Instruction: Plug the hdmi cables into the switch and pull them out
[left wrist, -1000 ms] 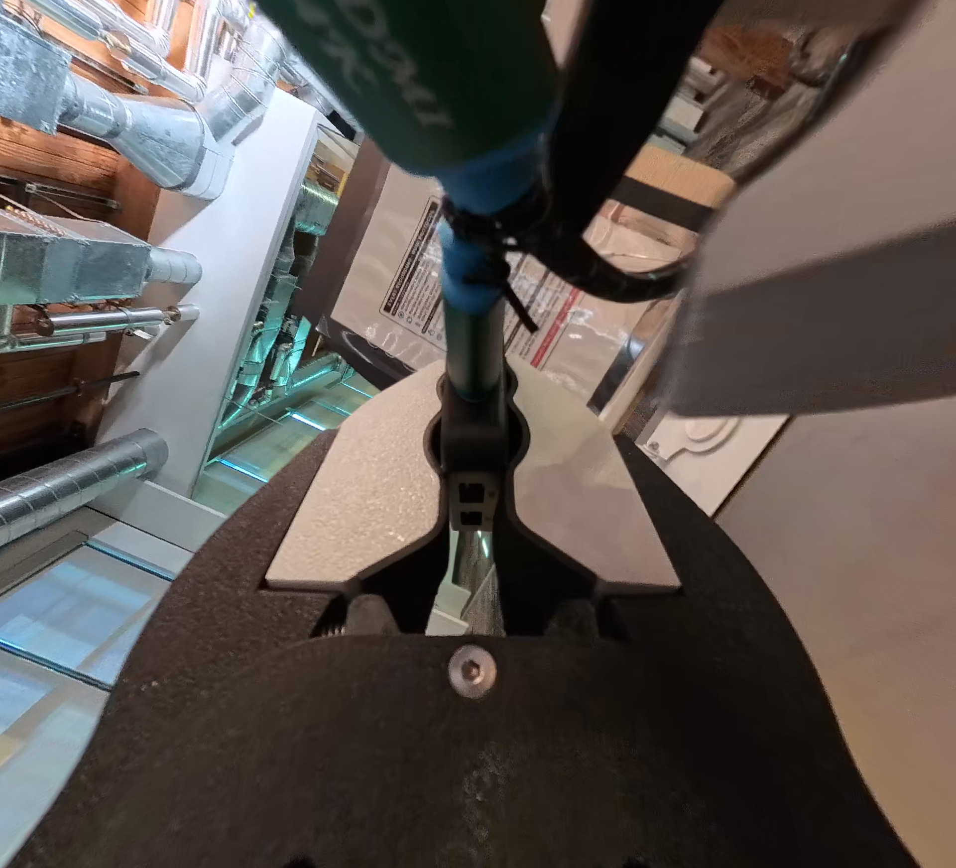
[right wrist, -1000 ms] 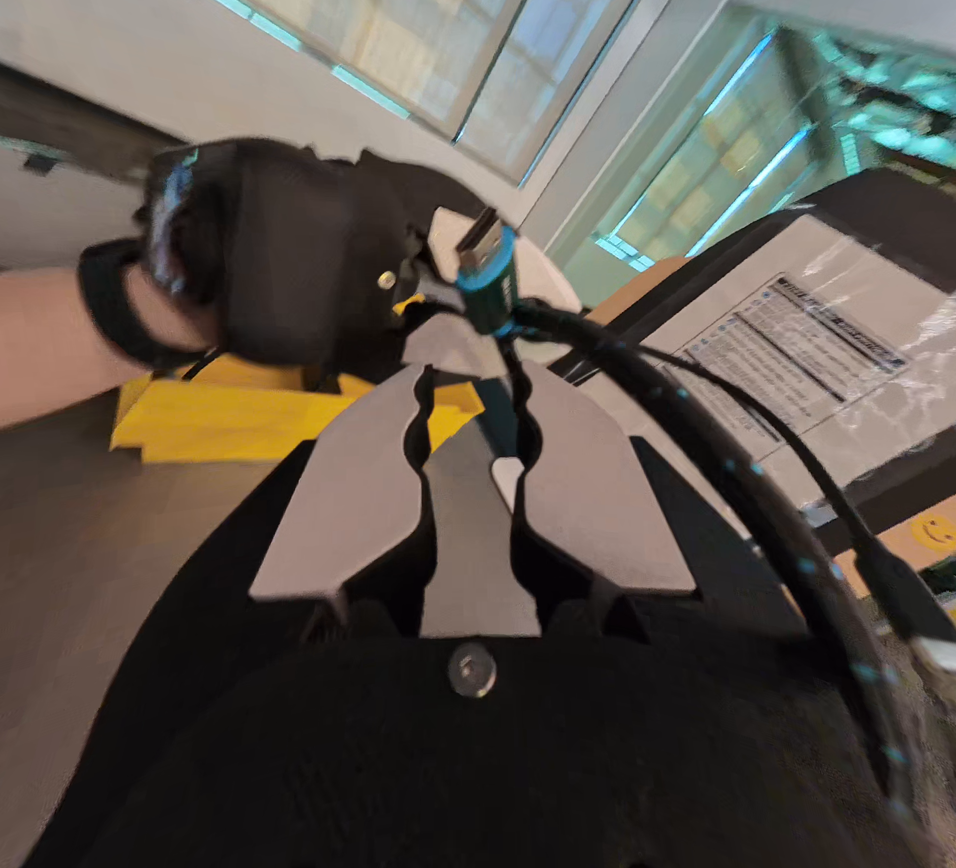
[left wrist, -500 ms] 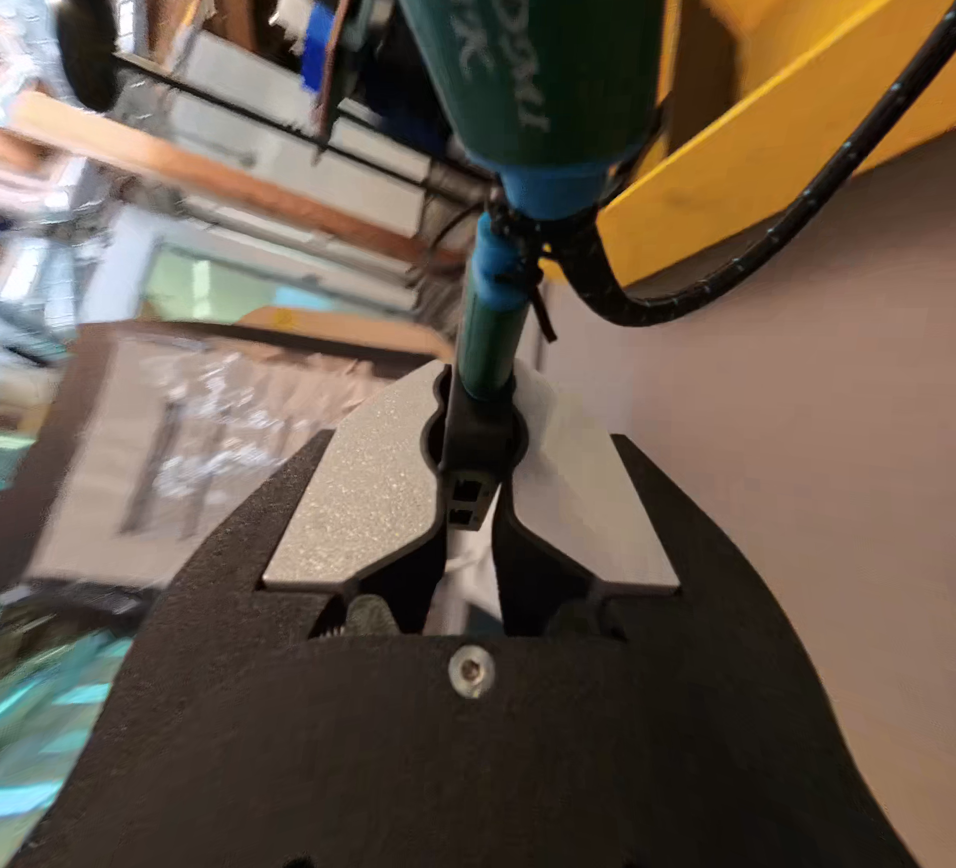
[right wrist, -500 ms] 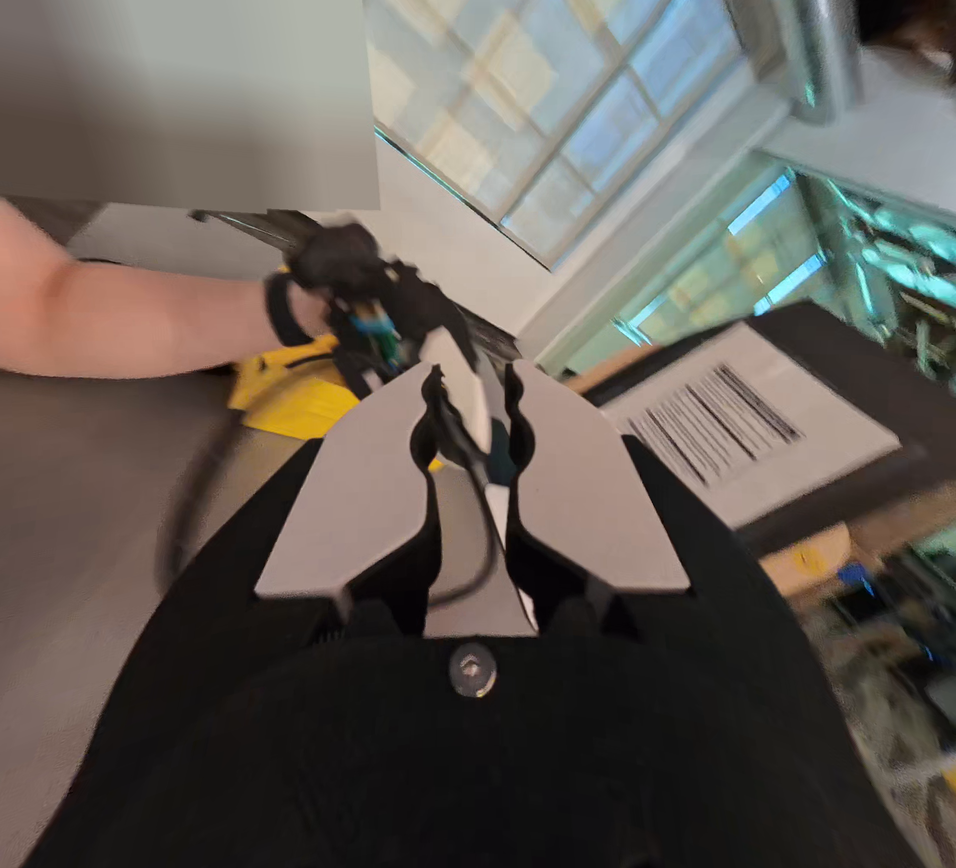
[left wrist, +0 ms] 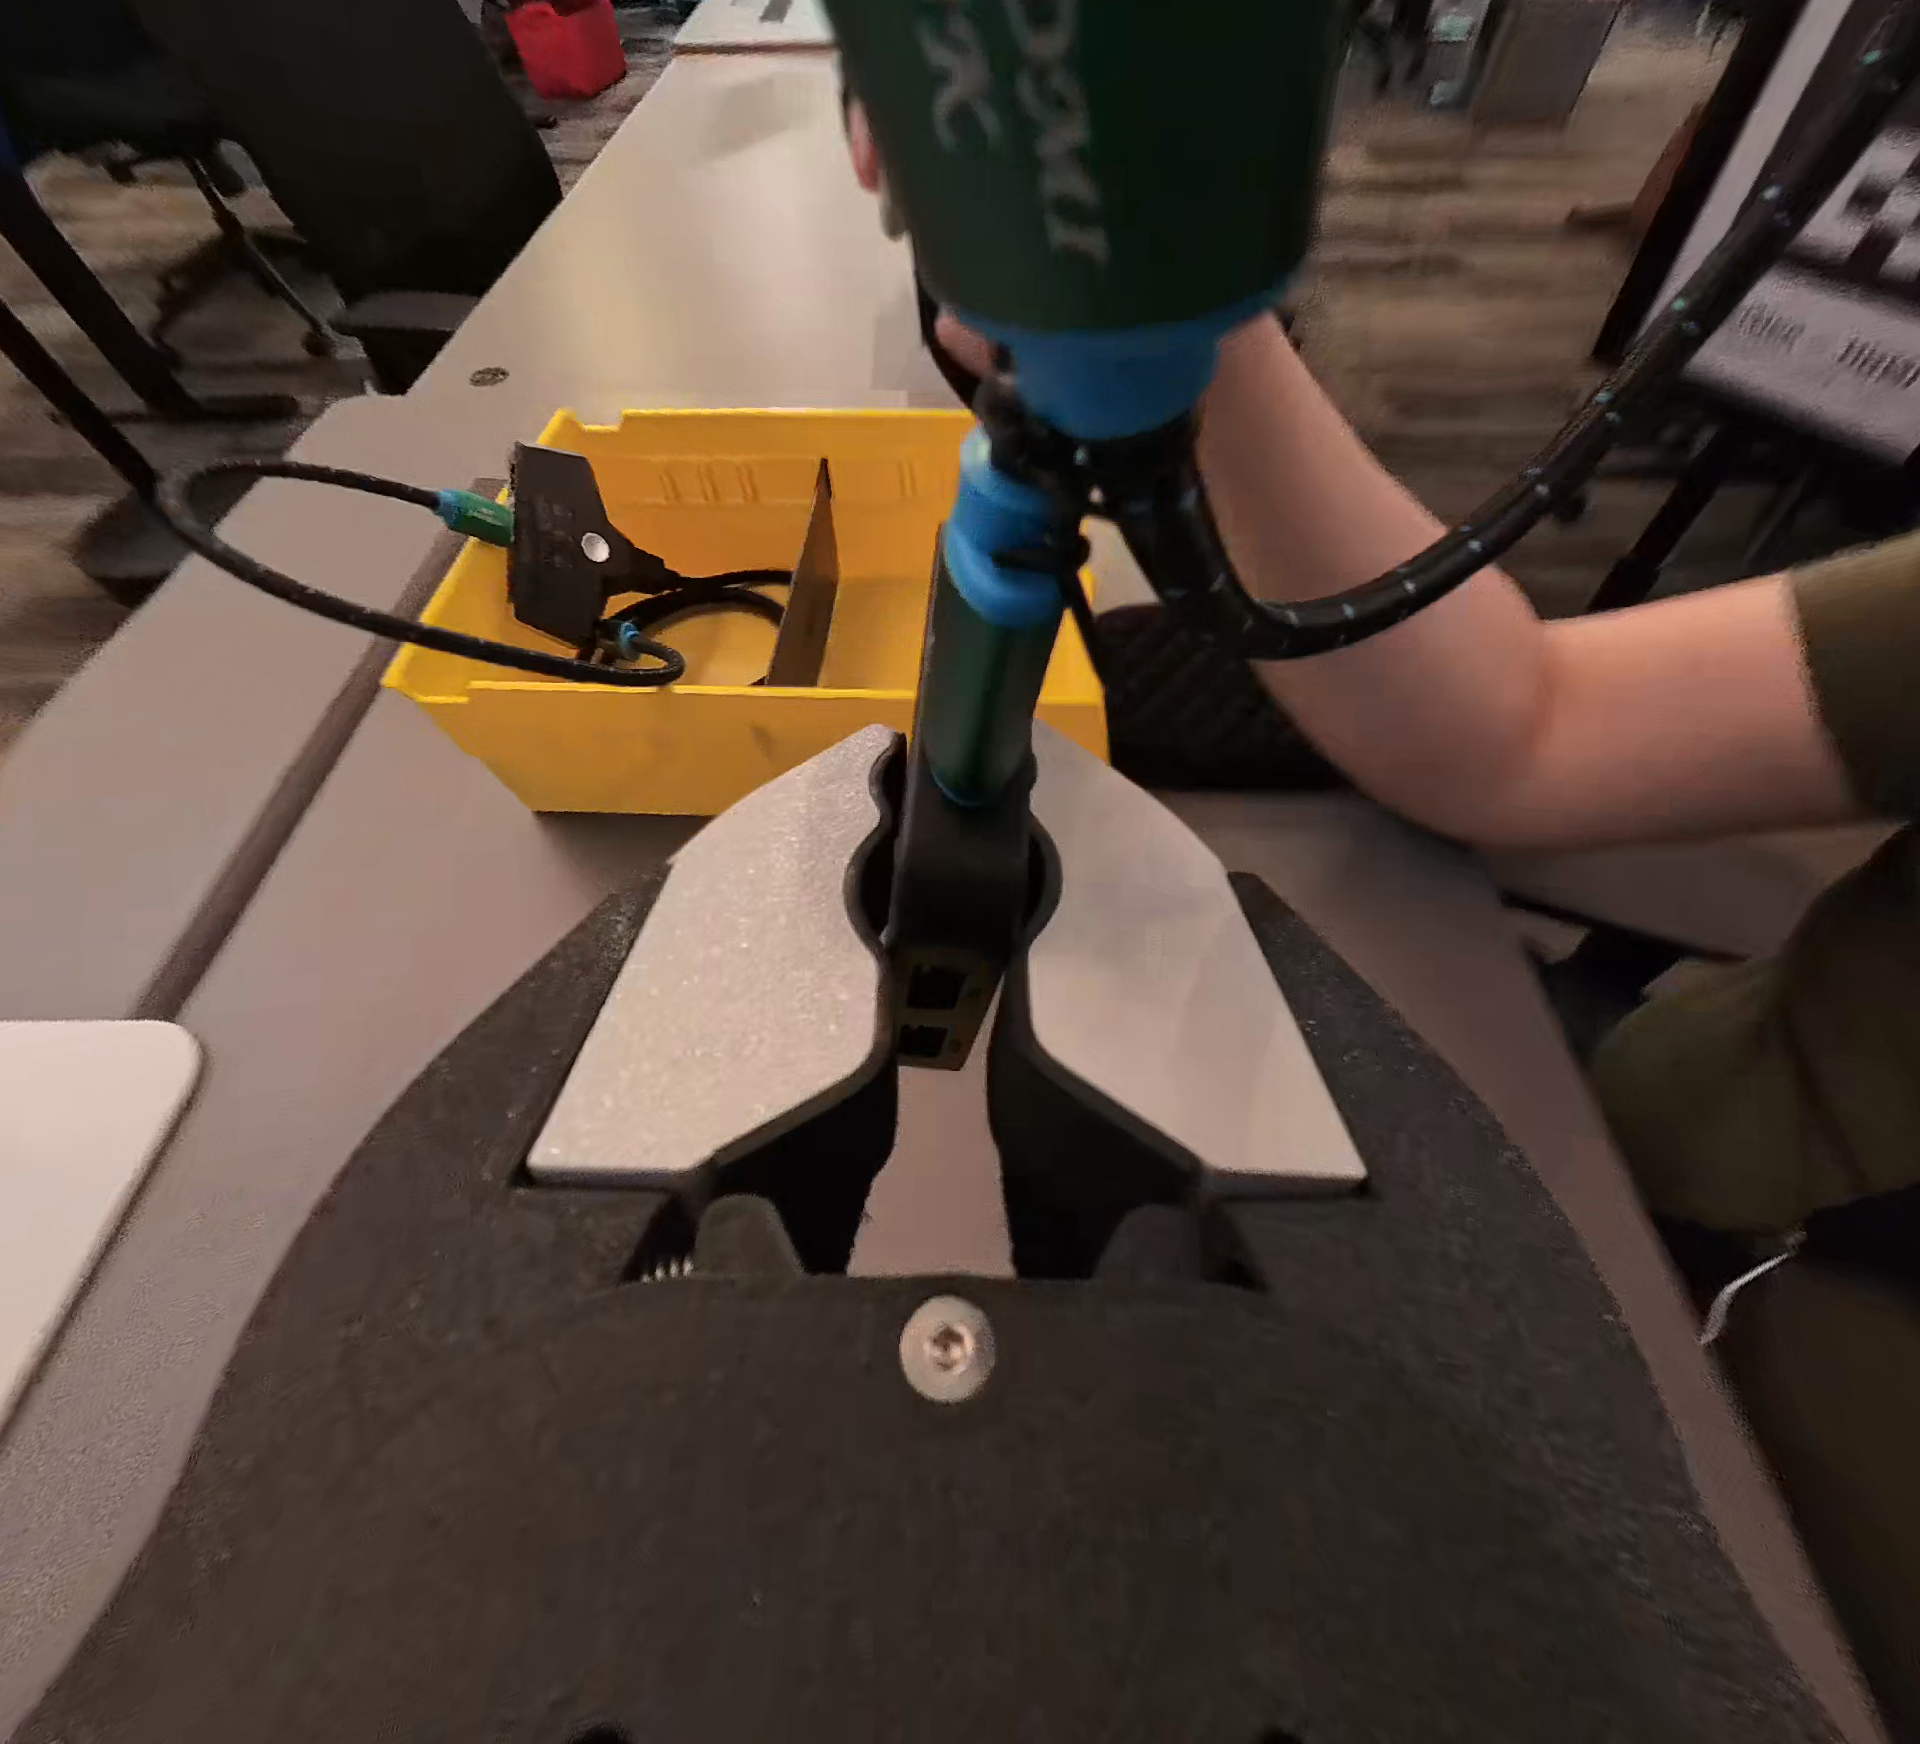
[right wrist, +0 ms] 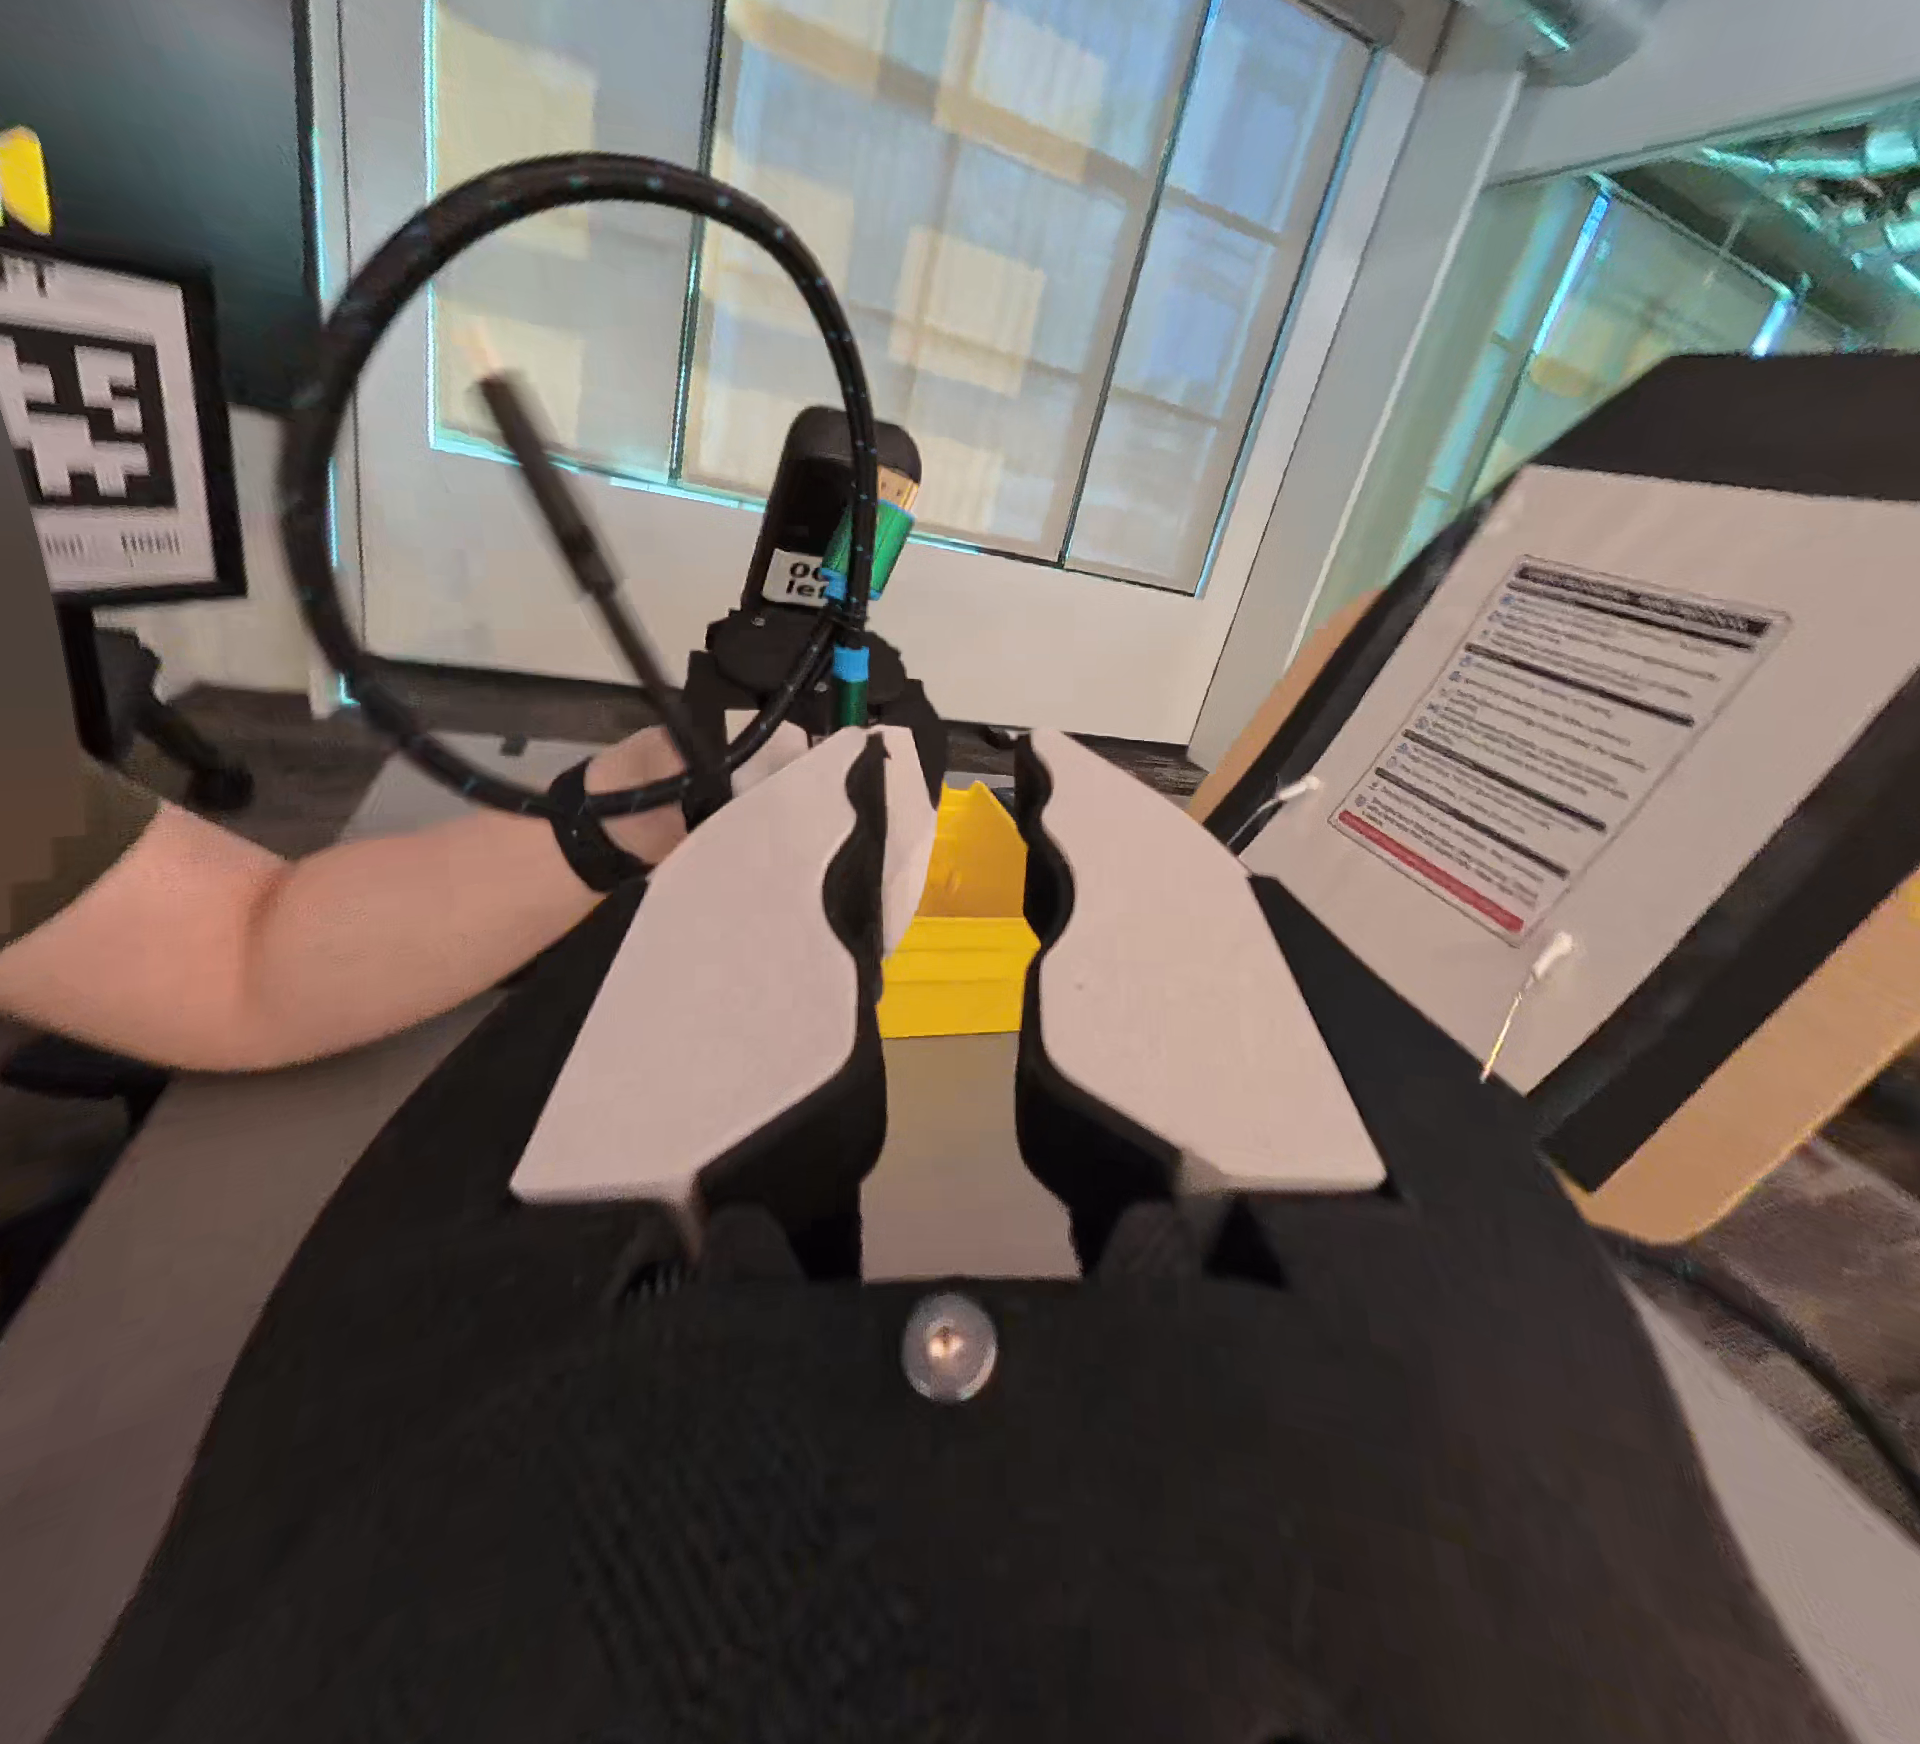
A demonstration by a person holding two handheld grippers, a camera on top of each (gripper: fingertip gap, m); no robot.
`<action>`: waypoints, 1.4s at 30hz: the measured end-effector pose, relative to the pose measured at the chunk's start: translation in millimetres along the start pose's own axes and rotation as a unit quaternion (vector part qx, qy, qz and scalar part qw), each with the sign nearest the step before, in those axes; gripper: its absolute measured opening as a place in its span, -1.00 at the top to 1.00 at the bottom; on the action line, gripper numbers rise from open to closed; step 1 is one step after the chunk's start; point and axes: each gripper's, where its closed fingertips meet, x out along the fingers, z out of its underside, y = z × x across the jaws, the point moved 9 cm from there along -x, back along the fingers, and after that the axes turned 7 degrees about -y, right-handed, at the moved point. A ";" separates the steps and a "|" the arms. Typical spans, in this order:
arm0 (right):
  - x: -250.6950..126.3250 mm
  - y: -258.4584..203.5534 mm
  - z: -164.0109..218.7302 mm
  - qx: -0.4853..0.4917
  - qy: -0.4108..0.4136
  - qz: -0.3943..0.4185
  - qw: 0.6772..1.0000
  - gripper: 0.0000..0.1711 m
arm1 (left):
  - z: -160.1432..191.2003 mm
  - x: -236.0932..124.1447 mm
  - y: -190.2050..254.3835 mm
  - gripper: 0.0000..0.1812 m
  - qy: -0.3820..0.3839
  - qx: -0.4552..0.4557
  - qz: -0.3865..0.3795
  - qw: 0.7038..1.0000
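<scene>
The bin (left wrist: 665, 738) beyond the left tongs (left wrist: 951, 915) is bright yellow. The plug (left wrist: 982, 655) between them is green with a blue ring. Its cable (left wrist: 1507, 520) is black with tiny blue dots. The counter (left wrist: 260, 873) is grey.

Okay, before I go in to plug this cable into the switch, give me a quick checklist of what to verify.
1. Grip on the held HDMI cable: ok. The left gripper has its fingers shut on the cable's black end.
2. Right gripper free to help: ok. It is open and empty.
3. Switch located: ok. It sits in the left compartment of the yellow bin.
4. Free port on the switch: cannot tell. One green plug is seated in its left side, and the other ports are not visible.
5. Switch steady enough to push against: cannot tell. Nothing is holding it.
</scene>
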 end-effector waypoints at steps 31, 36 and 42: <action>69.6 20.0 35.4 0.235 -0.082 -0.068 0.966 0.82 | 3.5 -31.3 -20.1 0.30 0.093 -0.145 0.049 0.984; -12.6 59.3 37.3 0.233 -0.119 0.185 0.947 0.82 | 18.8 -62.7 -30.5 0.32 0.084 -0.165 -0.030 0.982; -96.7 100.7 101.2 0.320 -0.093 0.264 0.905 0.82 | 19.9 -67.7 -32.0 0.37 0.102 -0.178 -0.014 0.979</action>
